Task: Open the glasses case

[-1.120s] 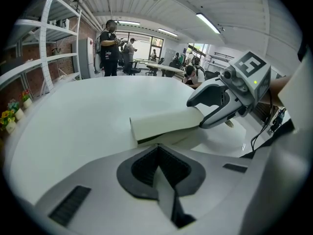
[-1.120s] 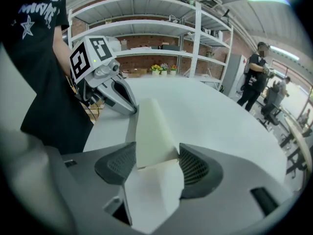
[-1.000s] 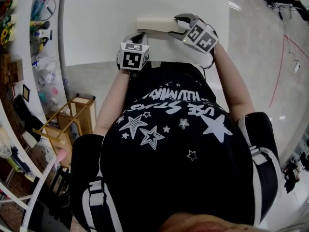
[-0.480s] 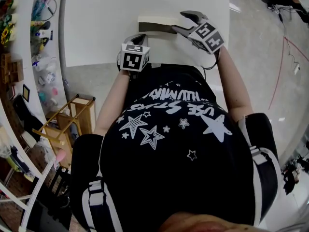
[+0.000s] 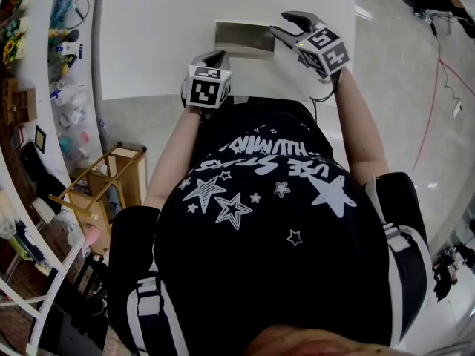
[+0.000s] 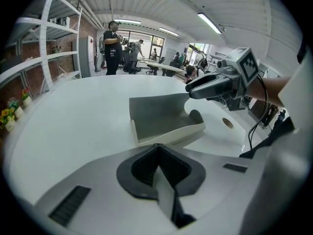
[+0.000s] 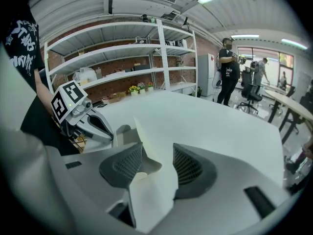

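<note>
The cream glasses case point(image 5: 241, 39) lies on the white table point(image 5: 163, 28) with its lid raised and its grey inside showing point(image 6: 164, 119). My right gripper point(image 5: 288, 24) is at the case's right end. The lid's edge point(image 7: 149, 148) stands between its jaws, lying against one pad, and the jaws are closing. My left gripper point(image 5: 215, 55) is shut, with its tips point(image 6: 157, 148) at the near edge of the case's base. I cannot tell whether they pinch it. Each gripper shows in the other's view: the right point(image 6: 215, 84) and the left point(image 7: 90, 124).
The table's near edge runs just under the grippers. White shelves point(image 5: 44, 87) with small items and a wooden stool point(image 5: 111, 180) stand to the left. A round hole point(image 6: 228, 123) is in the tabletop beyond the case. People point(image 6: 111, 40) stand far off.
The right gripper has risen and swung away from me with the lid, so the flat, shut case now stands open. Its jaws have narrowed. The left gripper has not moved.
</note>
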Demonstrator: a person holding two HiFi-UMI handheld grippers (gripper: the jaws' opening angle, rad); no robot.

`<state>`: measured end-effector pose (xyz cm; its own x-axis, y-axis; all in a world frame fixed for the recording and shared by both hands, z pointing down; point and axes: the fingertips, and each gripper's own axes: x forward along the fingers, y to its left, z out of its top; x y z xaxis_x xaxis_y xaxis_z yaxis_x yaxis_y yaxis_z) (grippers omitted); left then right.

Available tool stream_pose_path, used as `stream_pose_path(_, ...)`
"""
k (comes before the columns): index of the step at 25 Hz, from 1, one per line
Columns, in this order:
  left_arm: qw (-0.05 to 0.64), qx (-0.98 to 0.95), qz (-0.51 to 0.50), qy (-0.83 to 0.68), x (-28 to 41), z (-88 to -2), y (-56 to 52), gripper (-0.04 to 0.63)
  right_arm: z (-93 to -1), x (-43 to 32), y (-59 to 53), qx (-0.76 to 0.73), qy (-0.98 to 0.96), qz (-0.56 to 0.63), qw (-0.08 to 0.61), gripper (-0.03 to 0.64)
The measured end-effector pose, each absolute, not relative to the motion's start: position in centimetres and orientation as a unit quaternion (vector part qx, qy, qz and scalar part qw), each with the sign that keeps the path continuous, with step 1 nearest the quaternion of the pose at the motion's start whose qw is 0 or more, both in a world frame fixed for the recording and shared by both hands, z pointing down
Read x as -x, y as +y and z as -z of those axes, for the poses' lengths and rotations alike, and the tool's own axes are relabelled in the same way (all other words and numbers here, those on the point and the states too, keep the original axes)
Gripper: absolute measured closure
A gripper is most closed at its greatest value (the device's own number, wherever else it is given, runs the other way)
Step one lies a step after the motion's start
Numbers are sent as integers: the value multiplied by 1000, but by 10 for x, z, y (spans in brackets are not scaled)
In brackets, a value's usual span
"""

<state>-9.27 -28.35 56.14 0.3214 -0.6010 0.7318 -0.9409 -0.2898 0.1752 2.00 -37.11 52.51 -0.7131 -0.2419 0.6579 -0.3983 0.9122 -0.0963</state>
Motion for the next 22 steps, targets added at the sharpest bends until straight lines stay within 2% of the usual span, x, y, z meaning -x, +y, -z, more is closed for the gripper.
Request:
stream_pose_path(12,307,-755,-274,-510,94,-562,-277,583,-522,-18,-360,-182,-923,-123,315,428)
stream_pose_path(22,278,-787,-258,-487,91,-541,-281,583,-501,-25,-344,-229,-920,-119,294,428)
